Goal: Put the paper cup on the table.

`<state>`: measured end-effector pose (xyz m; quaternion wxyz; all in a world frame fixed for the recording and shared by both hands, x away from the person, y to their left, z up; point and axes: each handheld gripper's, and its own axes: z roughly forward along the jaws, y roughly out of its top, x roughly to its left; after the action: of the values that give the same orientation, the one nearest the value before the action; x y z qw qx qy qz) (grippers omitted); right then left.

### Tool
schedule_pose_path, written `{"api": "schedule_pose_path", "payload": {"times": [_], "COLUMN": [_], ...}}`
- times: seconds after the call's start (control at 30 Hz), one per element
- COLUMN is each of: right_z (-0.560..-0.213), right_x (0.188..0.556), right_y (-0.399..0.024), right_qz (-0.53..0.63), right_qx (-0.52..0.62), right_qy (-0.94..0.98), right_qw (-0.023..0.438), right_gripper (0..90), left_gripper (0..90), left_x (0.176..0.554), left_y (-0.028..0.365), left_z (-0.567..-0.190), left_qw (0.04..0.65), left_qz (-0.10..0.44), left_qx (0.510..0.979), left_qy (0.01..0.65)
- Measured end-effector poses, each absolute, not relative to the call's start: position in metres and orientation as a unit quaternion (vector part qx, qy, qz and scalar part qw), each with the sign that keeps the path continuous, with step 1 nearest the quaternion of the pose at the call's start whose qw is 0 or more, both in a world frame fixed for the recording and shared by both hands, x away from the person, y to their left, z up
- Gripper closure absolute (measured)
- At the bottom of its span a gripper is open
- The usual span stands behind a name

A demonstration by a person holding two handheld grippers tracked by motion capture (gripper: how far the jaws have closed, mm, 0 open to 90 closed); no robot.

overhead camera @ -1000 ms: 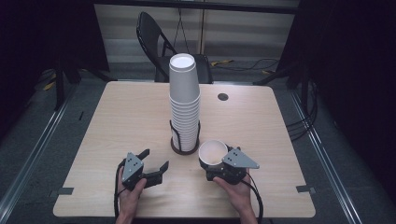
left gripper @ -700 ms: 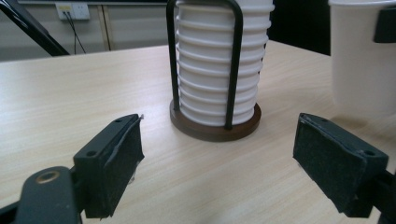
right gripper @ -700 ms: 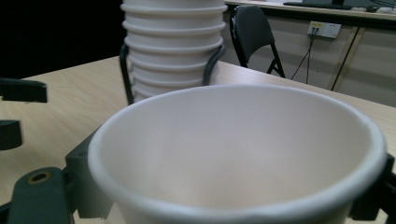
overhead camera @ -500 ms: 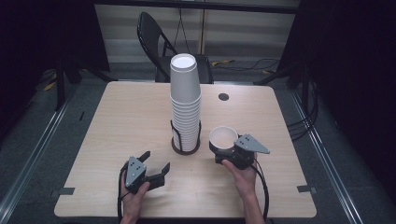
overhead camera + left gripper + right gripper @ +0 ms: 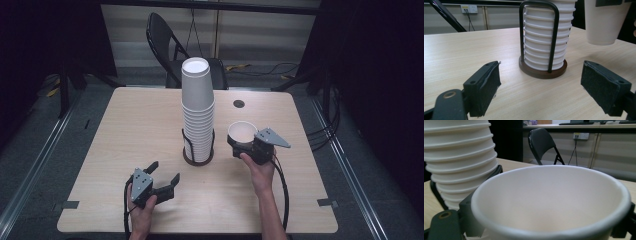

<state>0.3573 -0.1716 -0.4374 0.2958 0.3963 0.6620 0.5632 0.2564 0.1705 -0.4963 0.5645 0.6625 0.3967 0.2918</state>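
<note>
A tall stack of white paper cups [image 5: 197,110] stands in a black wire holder with a round brown base [image 5: 197,159] at the middle of the table. To its right, my right gripper [image 5: 245,143] is shut on a single white cup [image 5: 242,131], held upright above the table. That cup's open mouth [image 5: 549,195] is close up in the right gripper view, with the stack [image 5: 459,157] at its left. My left gripper [image 5: 164,170] rests open near the front edge, left of the holder. In the left gripper view its jaws stand wide apart, facing the stack [image 5: 544,37], and the held cup [image 5: 604,22] hangs at the upper right.
The wooden table [image 5: 125,130] has a small dark hole [image 5: 239,104] at the back right. A black folding chair [image 5: 170,40] stands behind the far edge. Cables trail from both grippers off the front edge.
My right gripper has carried the cup away from the front edge, farther back and a little to the right. The left gripper has barely moved.
</note>
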Motion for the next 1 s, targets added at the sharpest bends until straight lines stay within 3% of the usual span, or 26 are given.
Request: {"api": "schedule_pose_path", "payload": {"times": [0.47,1.0], "right_z": [-0.439,-0.468], "right_x": [0.397,0.424], "right_y": [-0.170,-0.167], "right_qz": [0.559,0.555], "right_qx": [0.419,0.446], "right_qy": [0.653,0.644], "right_qw": [0.292,0.280], "right_gripper": [12.1,11.9], "left_gripper": [15.8,15.8], "left_x": [0.256,0.255], "left_y": [0.172,0.171], "left_z": [-0.497,-0.497], "left_qw": [0.569,0.569], "left_qz": [0.292,0.294], "left_qx": [0.659,0.661], "left_qy": [0.396,0.392]}}
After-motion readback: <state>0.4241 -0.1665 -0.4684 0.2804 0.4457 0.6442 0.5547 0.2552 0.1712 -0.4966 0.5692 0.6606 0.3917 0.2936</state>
